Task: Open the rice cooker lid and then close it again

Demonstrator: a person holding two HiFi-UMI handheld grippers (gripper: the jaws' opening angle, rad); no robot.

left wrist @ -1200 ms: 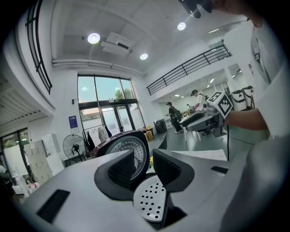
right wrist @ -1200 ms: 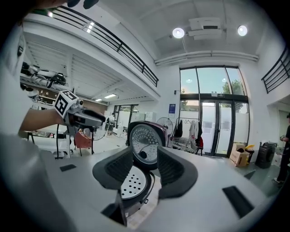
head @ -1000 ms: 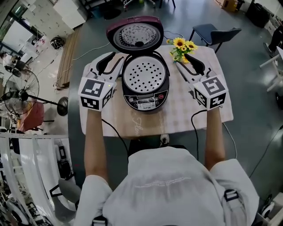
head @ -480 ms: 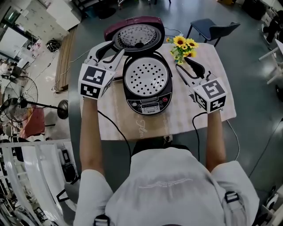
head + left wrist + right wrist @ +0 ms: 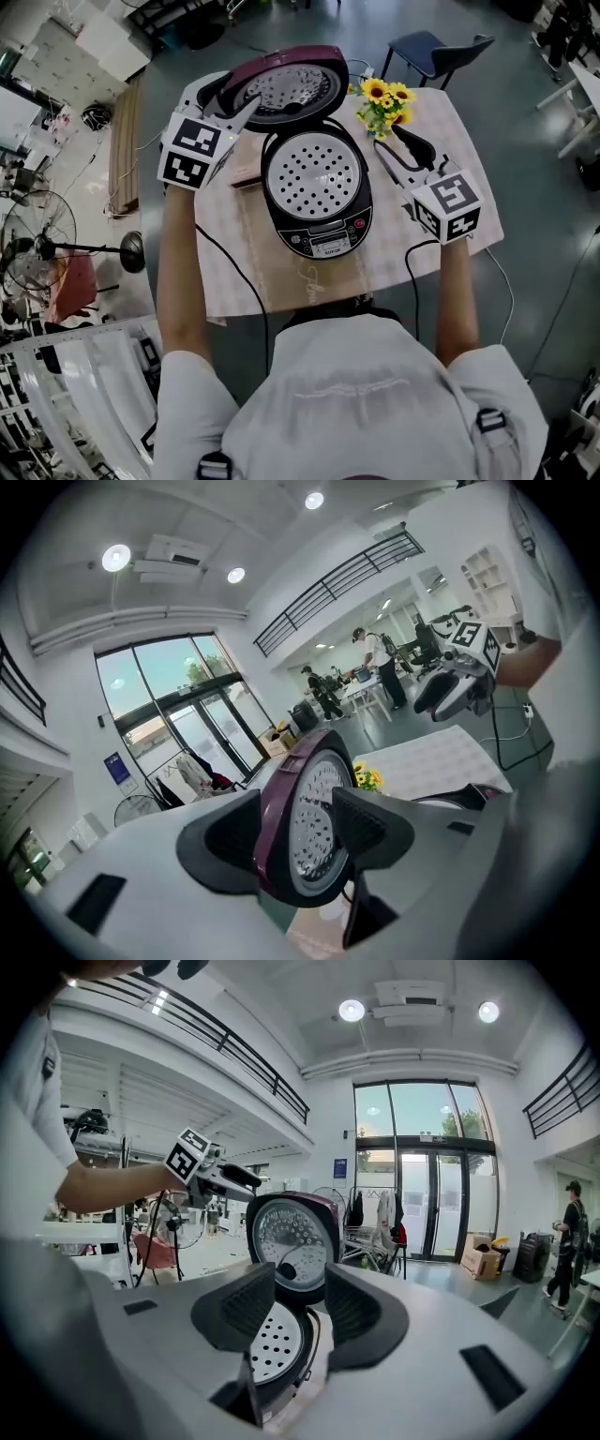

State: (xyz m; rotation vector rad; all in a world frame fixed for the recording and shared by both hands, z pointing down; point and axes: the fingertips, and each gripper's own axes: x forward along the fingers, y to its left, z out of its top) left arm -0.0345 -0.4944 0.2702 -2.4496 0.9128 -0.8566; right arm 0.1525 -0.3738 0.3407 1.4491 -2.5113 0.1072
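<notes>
My left tongs [image 5: 298, 834] have just been opening and stand apart astride the rim of the raised lid [image 5: 286, 89], not pinching, I reckon set to swing it down onto the rice cooker [image 5: 317, 183] mid-way across the worktop [image 5: 225, 267]; right tongs [image 5: 300, 1302] apart, empty, parked alongside; checked cloth [image 5: 412, 234], sunflowers [image 5: 384, 94], big glazed hall.

The left tongs [image 5: 300, 825] have moved up to the raised lid [image 5: 317, 789], jaws widening around its rim.

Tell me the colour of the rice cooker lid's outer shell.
Dark purple-maroon lid, clearest in the left gripper view.
</notes>
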